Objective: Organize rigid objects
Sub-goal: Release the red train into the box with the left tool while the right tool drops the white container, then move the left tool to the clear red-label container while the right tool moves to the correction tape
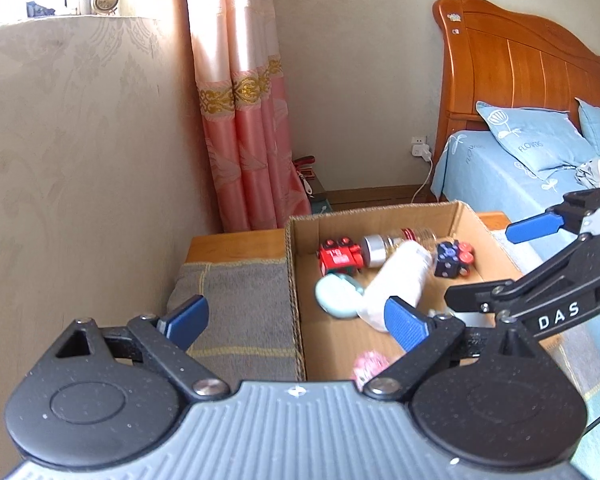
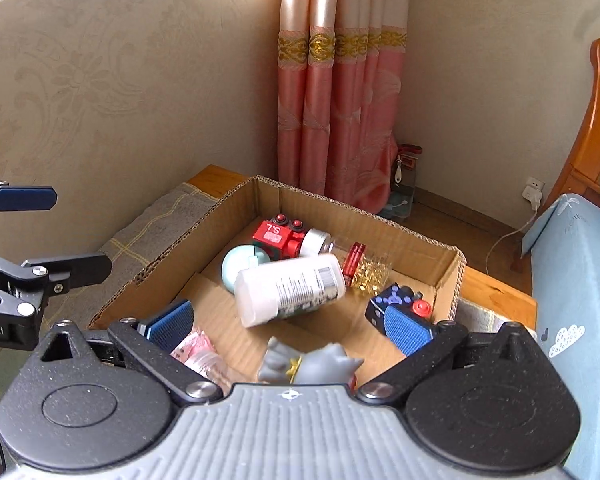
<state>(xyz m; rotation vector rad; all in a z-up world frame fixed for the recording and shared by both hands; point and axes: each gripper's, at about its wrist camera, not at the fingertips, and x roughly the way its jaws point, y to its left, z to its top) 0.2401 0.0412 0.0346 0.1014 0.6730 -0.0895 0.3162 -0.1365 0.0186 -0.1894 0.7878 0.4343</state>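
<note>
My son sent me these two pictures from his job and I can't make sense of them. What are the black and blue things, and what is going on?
Those are two hand-held claws, each with a camera looking along its blue-padded fingers. One picture is from the left claw, the other from the right claw; each also sees the other at its edge. Both are open and hold nothing. Below them a cardboard box sits on a wooden stand. Inside lie a white bottle, a red toy train, a pale green round case, a dark blue toy and a grey figurine.
</note>
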